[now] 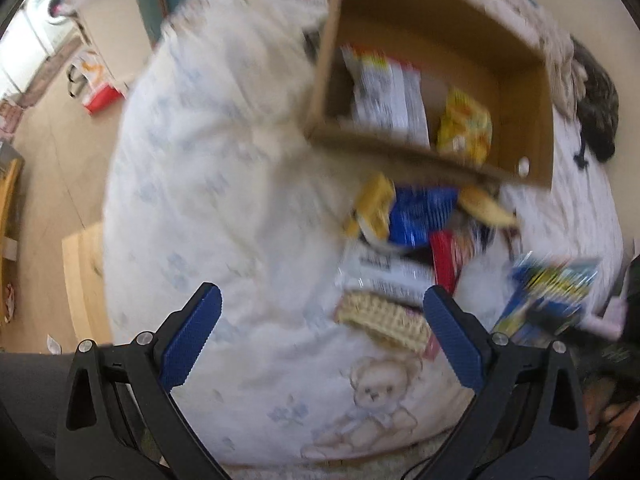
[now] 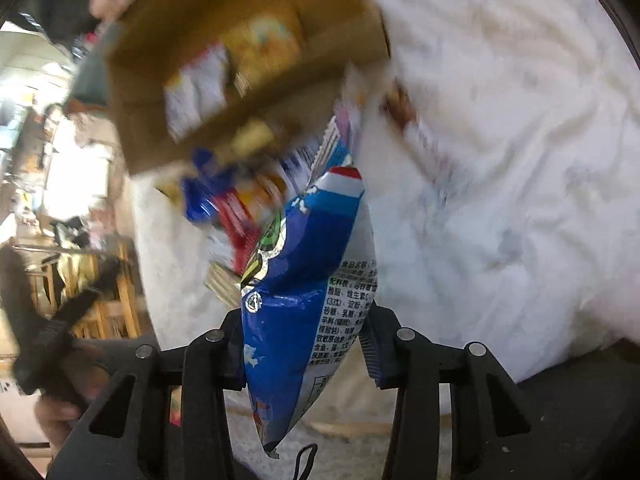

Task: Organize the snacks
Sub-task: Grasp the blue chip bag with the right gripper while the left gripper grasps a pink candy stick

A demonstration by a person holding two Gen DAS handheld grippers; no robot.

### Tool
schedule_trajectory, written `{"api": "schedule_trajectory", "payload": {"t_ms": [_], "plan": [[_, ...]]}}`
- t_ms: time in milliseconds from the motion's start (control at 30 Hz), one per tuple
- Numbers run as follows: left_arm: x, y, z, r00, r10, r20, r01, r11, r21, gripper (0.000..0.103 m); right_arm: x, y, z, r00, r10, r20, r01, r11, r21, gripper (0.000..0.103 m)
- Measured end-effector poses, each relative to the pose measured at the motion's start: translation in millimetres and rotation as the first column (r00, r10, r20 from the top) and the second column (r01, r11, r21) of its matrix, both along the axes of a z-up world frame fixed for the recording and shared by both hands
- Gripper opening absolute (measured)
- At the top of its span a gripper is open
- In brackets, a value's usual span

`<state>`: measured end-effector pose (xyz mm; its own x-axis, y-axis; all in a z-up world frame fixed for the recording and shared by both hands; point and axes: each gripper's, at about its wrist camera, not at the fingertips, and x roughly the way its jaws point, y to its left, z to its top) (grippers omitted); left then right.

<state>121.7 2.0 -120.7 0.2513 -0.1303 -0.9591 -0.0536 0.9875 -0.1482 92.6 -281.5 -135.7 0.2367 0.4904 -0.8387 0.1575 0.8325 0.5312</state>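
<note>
A cardboard box (image 1: 436, 80) is shown on a white bedspread (image 1: 224, 184) printed with a teddy bear; all positions are given relative to this box. Inside it, a white-backed packet (image 1: 390, 96) and a yellow packet (image 1: 466, 128) are seen lying against the near wall. Just outside that near wall, a loose pile of snacks (image 1: 416, 224) is spread on the bedspread: yellow, blue and red packets, with a beige wafer pack (image 1: 382, 320) at the end farthest from the box. The left gripper (image 1: 322, 336) is held above the bedspread on the near side of the pile, its blue pads wide apart and nothing between them. The right gripper (image 2: 306, 344) is closed on a blue snack bag (image 2: 304, 280), which is clamped at its lower half and stands up toward the box. The bag (image 1: 548, 292) is also seen, blurred, to the right of the pile. A cat (image 1: 598, 108) is lying beside the box's far right corner.
</note>
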Motion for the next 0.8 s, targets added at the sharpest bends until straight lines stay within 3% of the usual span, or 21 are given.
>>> {"api": "schedule_trajectory", "payload": {"t_ms": [100,233,300,367,533,800], "plan": [[-1.4,-23.8,-22.3,0.992,-0.097,-0.082,0.096,0.995,-0.020,0.100,-1.8,-10.7,14.2,0.997,-0.051,0.058,0.048,0.998,0.042,0.045],[-4.6,-67.9,-49.4,0.941,-0.301,-0.156,0.300,0.953,-0.032,0.100,-1.4,-20.9,8.0,0.997,-0.070,0.032,0.068,0.995,0.073,0.045],[-6.6,-79.1,-54.2,0.923,-0.350,-0.158,0.355,0.935,0.002,0.100,-1.4,-25.4,5.7,0.997,-0.074,0.024,0.072,0.994,0.083,0.045],[-4.7,-81.2,-57.4,0.922,-0.354,-0.155,0.364,0.931,0.039,0.100,-0.7,-27.0,10.3,0.997,-0.069,0.020,0.067,0.994,0.089,0.045],[1.6,-83.0,-74.0,0.918,-0.340,-0.207,0.349,0.937,0.008,0.100,-3.4,-18.3,8.8,0.998,-0.058,0.011,0.056,0.993,0.099,0.045],[-10.4,-108.9,-76.4,0.887,-0.420,-0.190,0.436,0.899,0.045,0.100,-3.4,-14.2,8.2,0.999,-0.048,0.001,0.047,0.994,0.098,0.045]]}}
